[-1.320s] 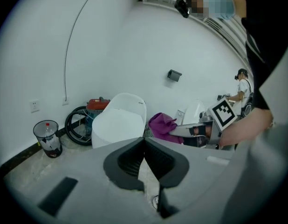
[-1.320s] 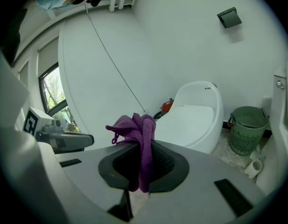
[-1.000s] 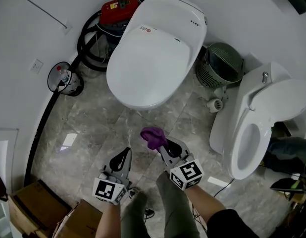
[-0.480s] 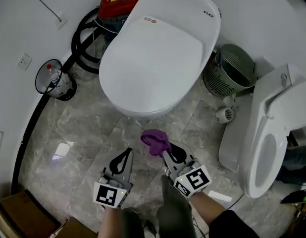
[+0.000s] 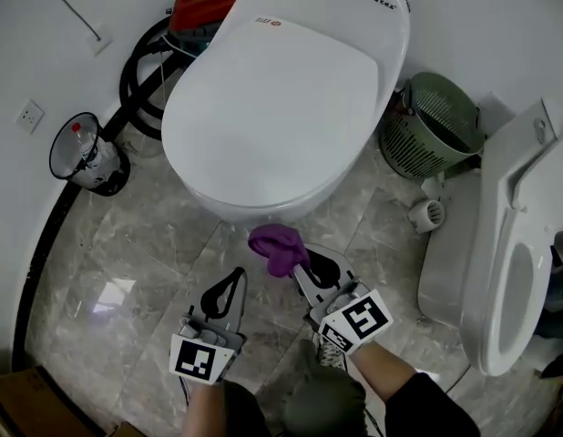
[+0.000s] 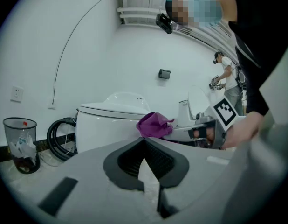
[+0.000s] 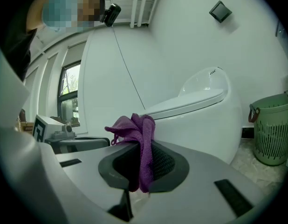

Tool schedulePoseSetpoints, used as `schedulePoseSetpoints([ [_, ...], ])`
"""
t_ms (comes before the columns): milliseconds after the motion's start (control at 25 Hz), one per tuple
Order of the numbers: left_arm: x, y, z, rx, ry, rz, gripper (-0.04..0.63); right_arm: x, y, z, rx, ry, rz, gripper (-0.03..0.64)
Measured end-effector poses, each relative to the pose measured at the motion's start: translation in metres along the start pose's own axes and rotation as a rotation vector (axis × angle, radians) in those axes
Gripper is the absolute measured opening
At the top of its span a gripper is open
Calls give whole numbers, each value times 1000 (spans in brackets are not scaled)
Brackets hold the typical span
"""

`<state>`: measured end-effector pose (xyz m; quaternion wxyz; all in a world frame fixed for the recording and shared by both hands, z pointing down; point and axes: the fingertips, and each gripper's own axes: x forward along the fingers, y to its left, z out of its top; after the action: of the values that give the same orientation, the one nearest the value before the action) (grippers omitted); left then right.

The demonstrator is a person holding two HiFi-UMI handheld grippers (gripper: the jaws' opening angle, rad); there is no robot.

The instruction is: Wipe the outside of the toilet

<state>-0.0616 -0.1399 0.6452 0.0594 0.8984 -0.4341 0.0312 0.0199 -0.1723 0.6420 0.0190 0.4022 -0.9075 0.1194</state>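
Observation:
A large white toilet [image 5: 281, 89] with its lid down fills the upper middle of the head view; its front bowl also shows in the left gripper view [image 6: 111, 122] and the right gripper view [image 7: 200, 118]. My right gripper [image 5: 298, 264] is shut on a purple cloth [image 5: 274, 247] [image 7: 137, 139], held just short of the toilet's front rim. That cloth shows in the left gripper view too [image 6: 153, 124]. My left gripper [image 5: 229, 285] [image 6: 144, 146] hangs beside it to the left, shut, with nothing between its jaws.
A second white toilet [image 5: 514, 244] with its seat raised stands at the right. A green basket [image 5: 432, 126] sits between the two toilets. A red vacuum [image 5: 204, 3] with black hose [image 5: 140, 71] and a wire bin [image 5: 81, 157] stand at the left. The floor is grey marble tile [image 5: 127, 280].
The view has shifted so the toilet stands closer and larger. Both grippers have moved slightly toward its front, with the cloth still held in the right one.

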Motion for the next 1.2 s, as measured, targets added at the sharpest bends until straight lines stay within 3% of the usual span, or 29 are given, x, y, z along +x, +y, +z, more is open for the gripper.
schedulePoseSetpoints([
  [480, -8, -6, -6, 33, 24, 24, 5, 5, -49, 6, -12, -5, -89, 40],
  [840, 21, -10, -12, 26, 15, 48, 5, -7, -126, 17, -50, -37, -180, 40],
  [1040, 51, -20, -7, 15, -34, 15, 5, -21, -197, 24, -69, -64, -317, 40],
  [1200, 73, -33, -10, 6, -11, -8, 5, -25, -258, 33, -116, -59, -421, 40],
])
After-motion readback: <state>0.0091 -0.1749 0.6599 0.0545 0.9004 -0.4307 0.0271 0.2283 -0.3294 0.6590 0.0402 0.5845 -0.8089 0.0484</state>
